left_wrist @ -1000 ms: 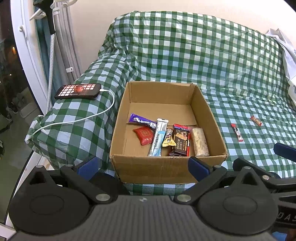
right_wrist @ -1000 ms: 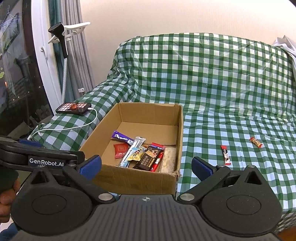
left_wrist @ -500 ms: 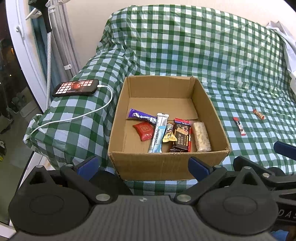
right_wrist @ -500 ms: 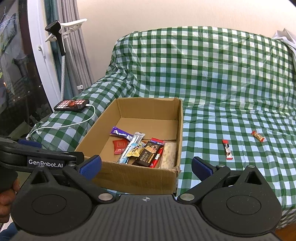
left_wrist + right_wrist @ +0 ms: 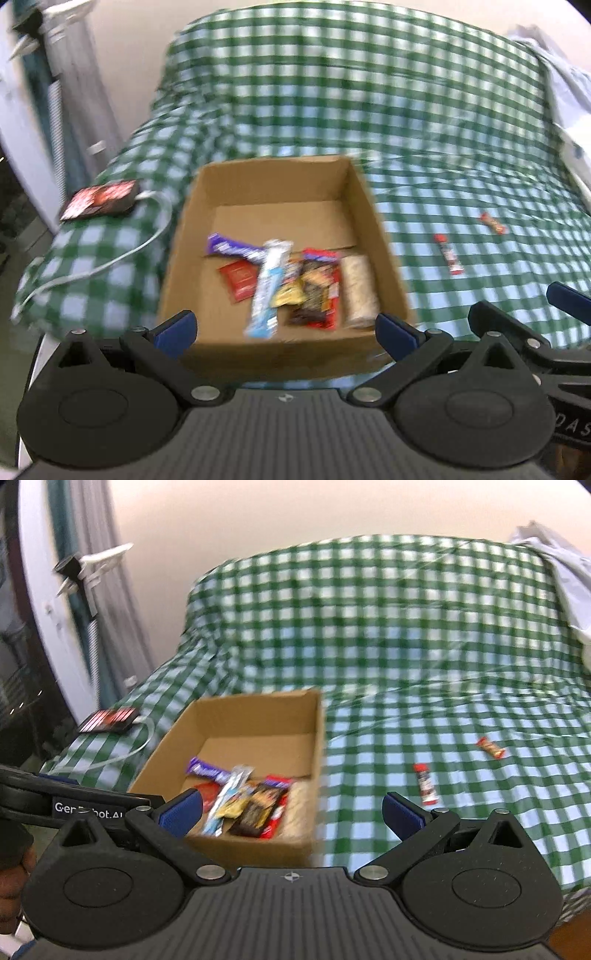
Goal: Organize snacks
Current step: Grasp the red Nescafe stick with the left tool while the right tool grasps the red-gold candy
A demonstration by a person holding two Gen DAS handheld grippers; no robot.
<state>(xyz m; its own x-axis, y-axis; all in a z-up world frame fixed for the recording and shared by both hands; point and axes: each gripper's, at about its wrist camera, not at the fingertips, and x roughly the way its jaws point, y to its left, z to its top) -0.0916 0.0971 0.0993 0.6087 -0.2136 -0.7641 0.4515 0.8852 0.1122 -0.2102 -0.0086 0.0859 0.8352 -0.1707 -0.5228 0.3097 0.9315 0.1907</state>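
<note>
An open cardboard box [image 5: 365,206] [image 5: 258,712] sits on a green checked sofa cover and holds several snack bars, among them a purple bar [image 5: 231,245], a pale blue bar [image 5: 267,288] and a red packet [image 5: 240,277]. Two loose snacks lie on the cover to the right: a red and white bar [image 5: 448,254] [image 5: 425,784] and a small orange bar [image 5: 493,223] [image 5: 490,747]. My left gripper [image 5: 284,328] is open and empty in front of the box. My right gripper [image 5: 291,810] is open and empty, near the box's front right corner. Both views are blurred.
A phone [image 5: 99,197] [image 5: 109,720] with a white cable [image 5: 122,254] lies on the sofa's left arm. A window frame and curtain stand at the left [image 5: 44,609]. White fabric [image 5: 565,85] lies at the far right.
Both grippers have moved, so the box and loose snacks sit higher in the views, and the frames are now motion-blurred. Both grippers stay open and empty.
</note>
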